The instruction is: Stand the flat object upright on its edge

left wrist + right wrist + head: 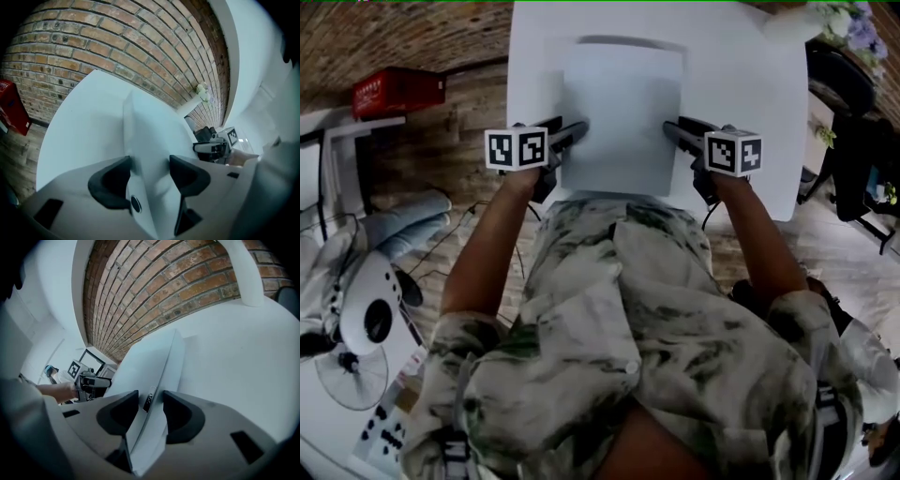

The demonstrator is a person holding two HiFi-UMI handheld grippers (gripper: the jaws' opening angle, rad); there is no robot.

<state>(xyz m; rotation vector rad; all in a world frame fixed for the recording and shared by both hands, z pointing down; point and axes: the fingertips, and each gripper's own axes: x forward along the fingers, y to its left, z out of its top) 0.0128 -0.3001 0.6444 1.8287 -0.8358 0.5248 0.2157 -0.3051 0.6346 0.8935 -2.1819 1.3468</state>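
A thin flat white slab (pixel 623 117) lies on the white table (pixel 750 112), with a shadow along its far edge. My left gripper (pixel 575 133) is at its left side. In the left gripper view the slab's edge (pixel 136 140) runs between wide-apart jaws (pixel 150 168): one pad sits at the edge, the other stands off the top face. My right gripper (pixel 675 133) is at the slab's right side. There the jaws (pixel 150 404) sit close on both faces of the slab's edge (pixel 154 376), where a small port shows.
A red box (pixel 398 91) and a fan (pixel 352 375) stand on the floor to the left. A dark chair (pixel 853 122) and flowers (pixel 848 23) are at the right. A brick wall (pixel 103 51) rises behind the table (pixel 79 131).
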